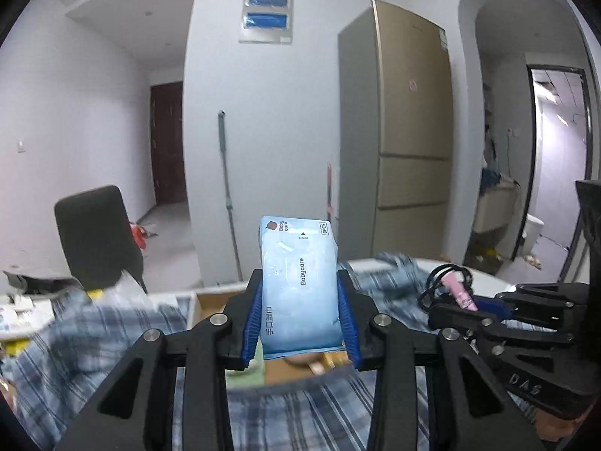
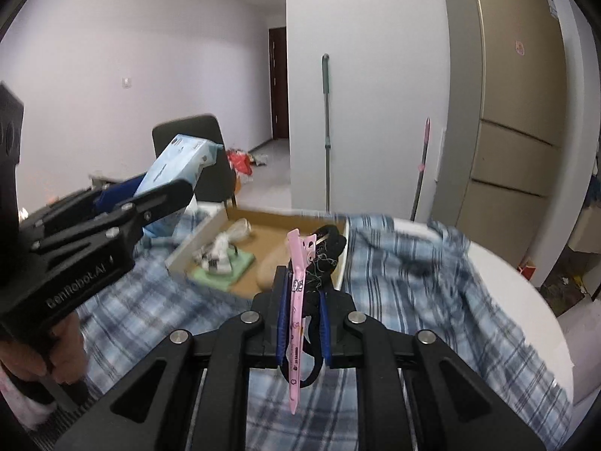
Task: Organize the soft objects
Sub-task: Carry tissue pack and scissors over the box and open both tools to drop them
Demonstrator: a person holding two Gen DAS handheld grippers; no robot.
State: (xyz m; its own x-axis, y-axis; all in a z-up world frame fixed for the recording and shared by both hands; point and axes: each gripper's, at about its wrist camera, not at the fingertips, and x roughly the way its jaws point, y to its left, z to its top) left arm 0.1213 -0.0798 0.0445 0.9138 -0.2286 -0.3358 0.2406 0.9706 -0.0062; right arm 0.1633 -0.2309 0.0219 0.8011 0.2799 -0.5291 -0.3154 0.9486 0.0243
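A pack of wet wipes (image 1: 298,285) is held upright between the blue pads of the left gripper (image 1: 300,319), which is clenched on its two long sides; the pack is carried in the air above the near edge of a shallow cardboard box (image 2: 210,225). The right gripper (image 2: 302,323) is closed tight on a pink hair clip (image 2: 296,300) and a black hair tie (image 2: 326,251), both pinched together and hanging partly below the pads. The box lies on a blue checked cloth (image 2: 413,282) that is spread over a white table (image 2: 526,278). Within the box are seen a green pad (image 2: 225,268), a small wrapped white item (image 2: 219,250) and a beige object (image 2: 272,263); its far right corner appears bare. The step in hand is judged to be the carrying of both loads to the box. It is advised that the wipes be lowered flat into a bare part of the floor of the box, not onto the wrapped item, and let go only once support is felt. The soft pack may bulge or slip if squeezed harder, so the present grip should be kept. The clip and tie should be set down low, since the dangling tie may snag on the wall of the box. The two grippers are close together and should be brought in one after the other.
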